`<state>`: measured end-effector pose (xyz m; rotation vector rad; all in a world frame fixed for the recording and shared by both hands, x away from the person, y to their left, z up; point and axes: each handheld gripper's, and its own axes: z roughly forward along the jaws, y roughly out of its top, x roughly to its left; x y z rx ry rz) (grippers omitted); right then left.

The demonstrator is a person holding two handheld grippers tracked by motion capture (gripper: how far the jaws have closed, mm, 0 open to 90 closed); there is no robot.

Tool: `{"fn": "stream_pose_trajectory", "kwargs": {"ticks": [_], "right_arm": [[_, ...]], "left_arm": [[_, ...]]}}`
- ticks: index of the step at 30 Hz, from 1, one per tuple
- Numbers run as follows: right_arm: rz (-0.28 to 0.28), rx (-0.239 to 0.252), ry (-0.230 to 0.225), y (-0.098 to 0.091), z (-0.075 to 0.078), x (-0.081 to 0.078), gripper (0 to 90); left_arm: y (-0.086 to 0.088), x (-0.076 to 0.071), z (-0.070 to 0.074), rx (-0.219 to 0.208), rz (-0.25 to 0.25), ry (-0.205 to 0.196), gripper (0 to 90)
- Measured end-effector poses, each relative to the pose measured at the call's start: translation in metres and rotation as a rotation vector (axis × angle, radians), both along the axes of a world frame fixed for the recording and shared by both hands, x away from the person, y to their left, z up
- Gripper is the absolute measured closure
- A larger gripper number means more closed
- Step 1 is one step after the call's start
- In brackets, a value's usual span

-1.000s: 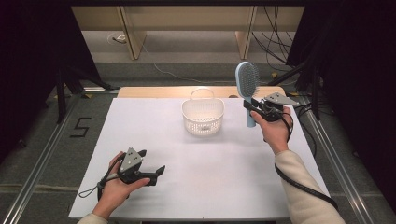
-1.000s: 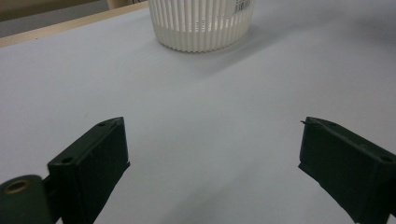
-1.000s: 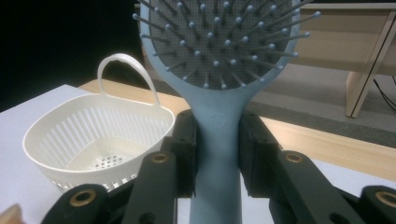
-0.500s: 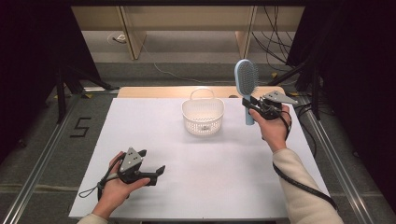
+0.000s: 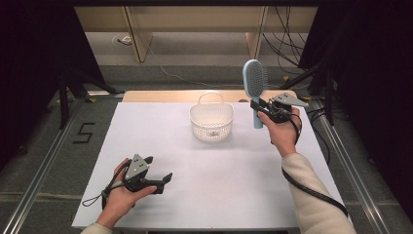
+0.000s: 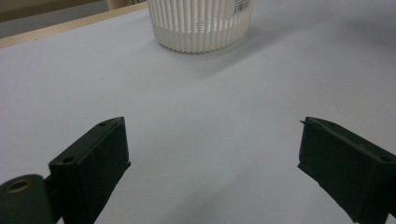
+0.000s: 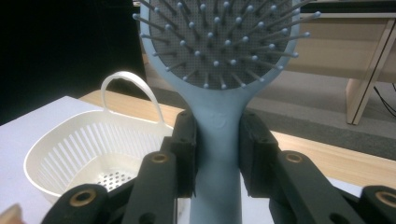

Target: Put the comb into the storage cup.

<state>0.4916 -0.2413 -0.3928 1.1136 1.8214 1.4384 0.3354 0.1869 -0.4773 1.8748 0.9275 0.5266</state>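
Observation:
A light blue hairbrush [image 5: 255, 83] stands upright in the air at the right, head up, bristles toward the right gripper's camera. My right gripper [image 5: 259, 106] is shut on its handle just below the head [image 7: 218, 140]. A white slatted basket [image 5: 211, 122] with a hoop handle sits on the white table a little left of the brush; its perforated floor [image 7: 105, 179] holds nothing. My left gripper [image 5: 158, 170] rests low near the table's front left, jaws wide open with nothing between its fingers [image 6: 93, 161], pointing toward the basket [image 6: 201, 23].
The white table top [image 5: 219, 185] has a wooden strip [image 5: 160, 95] along its far edge. Metal rails run along both sides on the floor. A black cable trails from the right gripper along the sleeve [image 5: 311, 195]. Wooden furniture legs stand beyond the table.
The right hand has nudged the brush slightly; otherwise nothing has visibly changed, and the left hand is still.

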Motion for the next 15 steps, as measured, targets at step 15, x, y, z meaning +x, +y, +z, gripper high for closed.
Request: {"fn": "stream_pose_trajectory", "kwargs": {"ticks": [15], "right_arm": [[0.005, 0.01, -0.002, 0.0059, 0.0006, 0.0016, 70.6]], "left_arm": [[0.0001, 0.0, -0.0001, 0.0, 0.0, 0.0, 7.9]]}}
